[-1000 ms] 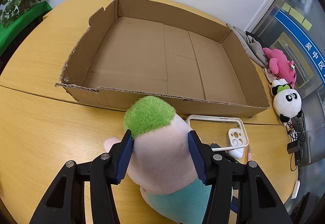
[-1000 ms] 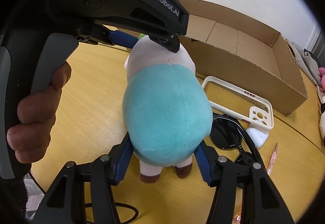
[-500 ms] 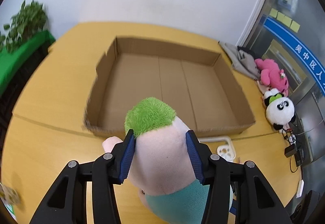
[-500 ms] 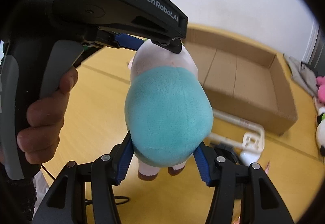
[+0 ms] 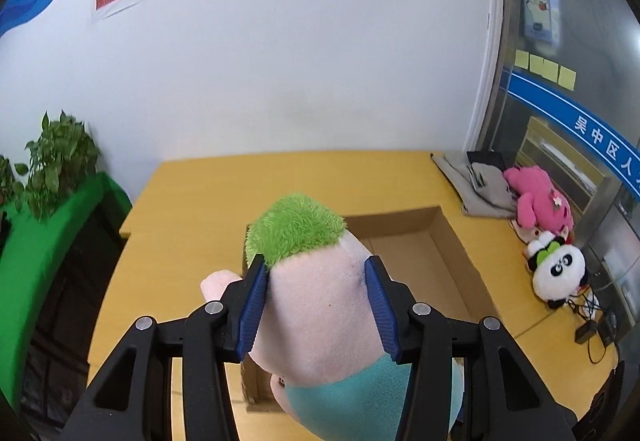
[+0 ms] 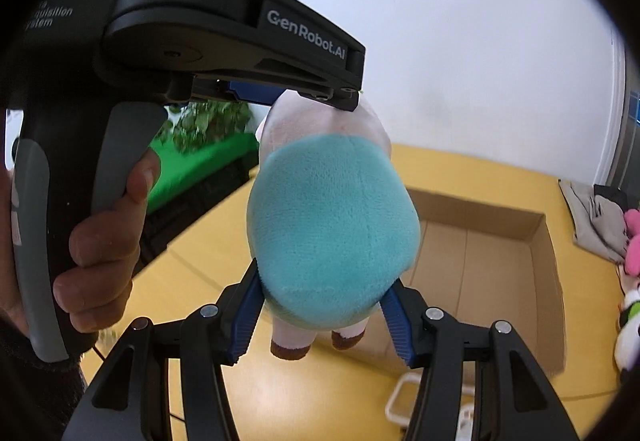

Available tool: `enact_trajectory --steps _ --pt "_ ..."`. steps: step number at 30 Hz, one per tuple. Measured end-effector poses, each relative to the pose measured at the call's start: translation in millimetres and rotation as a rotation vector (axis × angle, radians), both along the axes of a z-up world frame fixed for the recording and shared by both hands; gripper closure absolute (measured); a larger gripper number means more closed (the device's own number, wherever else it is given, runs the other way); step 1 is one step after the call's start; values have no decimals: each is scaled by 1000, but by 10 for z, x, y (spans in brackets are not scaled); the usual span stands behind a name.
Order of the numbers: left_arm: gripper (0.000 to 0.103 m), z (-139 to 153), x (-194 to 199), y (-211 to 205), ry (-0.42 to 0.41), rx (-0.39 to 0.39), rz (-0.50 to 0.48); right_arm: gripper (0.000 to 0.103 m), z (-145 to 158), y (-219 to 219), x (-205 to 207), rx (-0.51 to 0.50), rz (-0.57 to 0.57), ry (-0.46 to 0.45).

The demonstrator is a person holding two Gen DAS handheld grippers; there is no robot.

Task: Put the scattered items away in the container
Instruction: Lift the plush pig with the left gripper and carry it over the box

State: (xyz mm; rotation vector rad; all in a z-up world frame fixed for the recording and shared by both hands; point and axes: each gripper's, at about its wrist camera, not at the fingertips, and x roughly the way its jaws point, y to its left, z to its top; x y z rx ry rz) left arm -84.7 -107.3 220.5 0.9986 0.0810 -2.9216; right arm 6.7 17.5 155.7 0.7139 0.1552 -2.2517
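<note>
**Both grippers carrying one plush toy above the box**

Left gripper (image 5: 316,293) is clamped on the plush toy (image 5: 316,305) at its pink head, just under the green tuft. Right gripper (image 6: 320,315) is clamped on the teal belly of the same toy, feet hanging below the pads. The toy hangs in the air, clear of the table (image 5: 192,201), over the near part of the cardboard box (image 6: 480,253).

Risks, as judged:
- Soft body squashes; a pad could slide off the fur if the two hands drift apart or twist against each other.
- Uneven release: one side letting go first would swing the toy, perhaps onto the near wall or outside it.

Around: a white phone case (image 6: 404,397) lies on the table just before the box. A panda toy (image 5: 558,275), a pink toy (image 5: 538,201) and grey cloth (image 5: 476,181) sit to the right, well apart. Box floor looks bare; nothing blocks the drop.
</note>
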Motion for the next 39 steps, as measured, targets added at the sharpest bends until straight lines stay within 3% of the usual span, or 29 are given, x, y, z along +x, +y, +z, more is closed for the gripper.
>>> enact_trajectory --steps 7,12,26,32,39 --pt "51 184 -685 -175 -7 -29 -26 49 135 -298 -503 -28 -41 16" --pt "51 45 -1190 -236 -35 -64 -55 49 -3 -421 -908 -46 -65 -29" --pt "52 -1113 -2343 -398 -221 14 -125 49 -1008 -757 -1851 -29 -136 -238" --pt "52 -1573 -2616 -469 -304 3 -126 49 -1388 -882 -2066 -24 -163 -365" --pt "52 -1890 -2747 -624 -387 -22 -159 49 -1723 -1060 -2085 -35 -176 -471"
